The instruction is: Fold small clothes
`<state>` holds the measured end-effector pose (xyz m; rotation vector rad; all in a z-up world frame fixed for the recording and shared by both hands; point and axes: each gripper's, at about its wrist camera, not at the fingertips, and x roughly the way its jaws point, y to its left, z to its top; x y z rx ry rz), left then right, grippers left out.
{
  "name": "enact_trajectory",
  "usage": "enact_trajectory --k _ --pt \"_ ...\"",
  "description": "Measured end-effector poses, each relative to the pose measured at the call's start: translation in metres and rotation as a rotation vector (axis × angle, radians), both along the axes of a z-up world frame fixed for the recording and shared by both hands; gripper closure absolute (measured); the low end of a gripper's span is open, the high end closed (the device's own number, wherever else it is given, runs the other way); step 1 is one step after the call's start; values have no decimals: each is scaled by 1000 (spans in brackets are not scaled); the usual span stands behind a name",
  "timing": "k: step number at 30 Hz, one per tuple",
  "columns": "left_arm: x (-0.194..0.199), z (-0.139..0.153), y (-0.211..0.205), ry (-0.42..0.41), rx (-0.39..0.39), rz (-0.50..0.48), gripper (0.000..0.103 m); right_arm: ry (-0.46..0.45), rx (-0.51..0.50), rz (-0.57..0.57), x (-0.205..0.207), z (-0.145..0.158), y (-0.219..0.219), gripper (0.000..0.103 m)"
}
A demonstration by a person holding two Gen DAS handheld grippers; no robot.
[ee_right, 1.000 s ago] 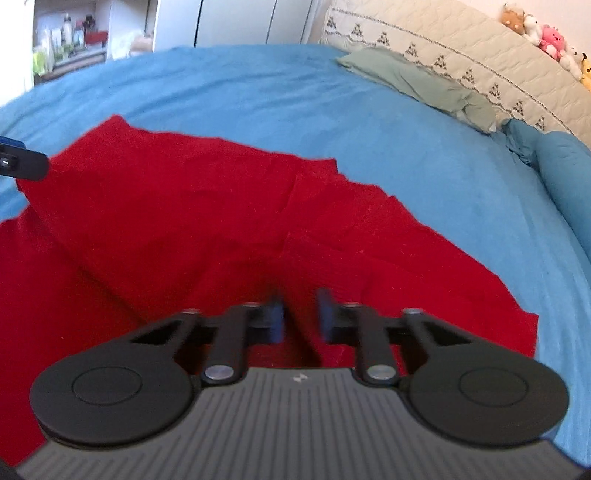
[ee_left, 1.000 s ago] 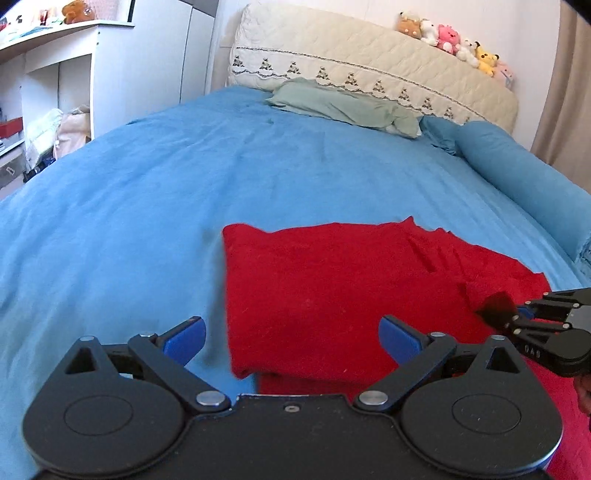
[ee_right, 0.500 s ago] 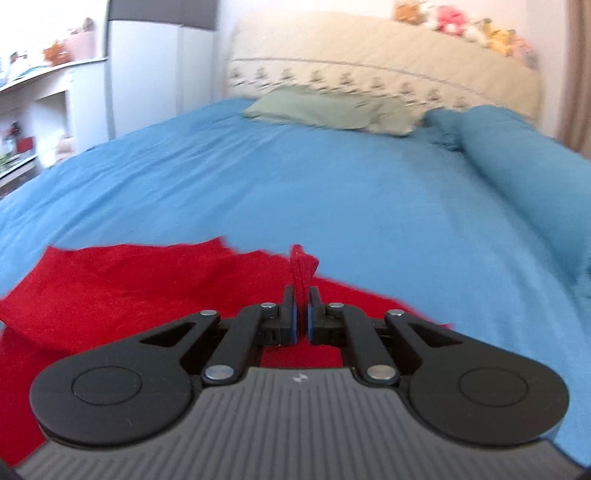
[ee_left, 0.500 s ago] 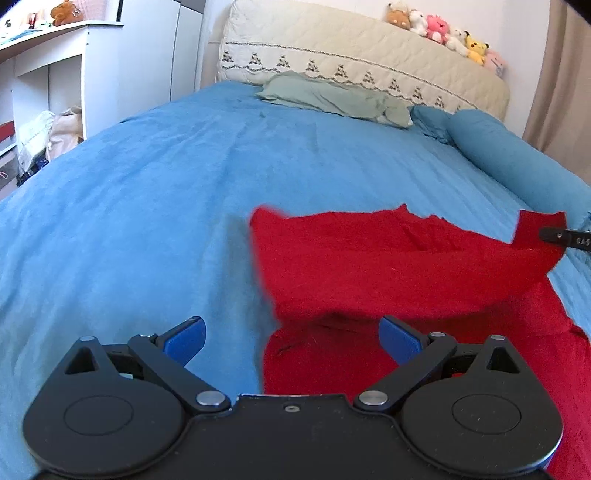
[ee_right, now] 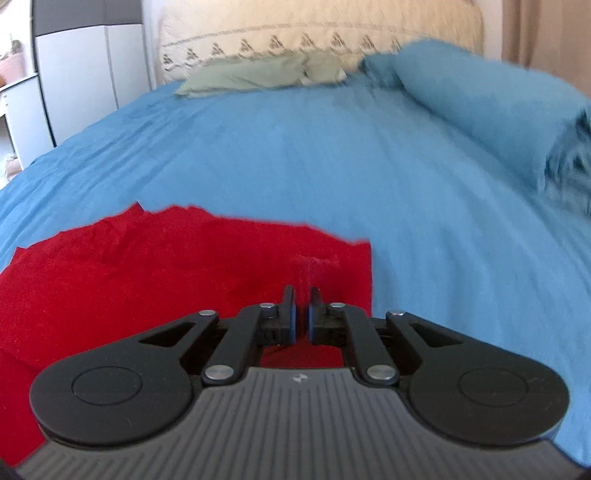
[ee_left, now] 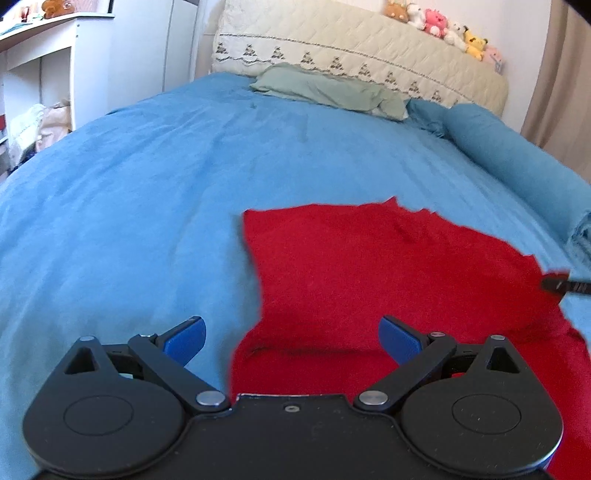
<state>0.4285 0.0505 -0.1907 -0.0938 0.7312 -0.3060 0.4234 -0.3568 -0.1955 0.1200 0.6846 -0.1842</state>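
Left wrist view: the left gripper hangs with jaws spread wide and nothing between them, above the near left edge of the red garment, which lies partly folded on the blue bedspread. Right wrist view: the right gripper has its jaws nearly together, pinching a raised fold near the garment's right edge.

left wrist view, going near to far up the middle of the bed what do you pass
left gripper → red garment → blue bedspread → green pillow → cream headboard → stuffed toys
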Motion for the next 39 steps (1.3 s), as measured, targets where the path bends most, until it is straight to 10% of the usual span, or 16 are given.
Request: enact_trajectory --k 4,8,24,29,39 --pt "8 10 -20 -22 -26 -43 2 7 -61 -12 -12 -11 2 30" --pt "24 5 -43 -5 -40 -81 2 -116 -120 20 -37 -1 18 3" --pt "42 -20 -77 35 64 -122 1 -24 27 145 -23 -36 21 0" --pt "13 30 -68 -30 -13 -95 1 -106 82 178 -49 8 19 0" --pt "-109 150 -39 -136 73 -79 0 -186 48 183 -161 134 15 0"
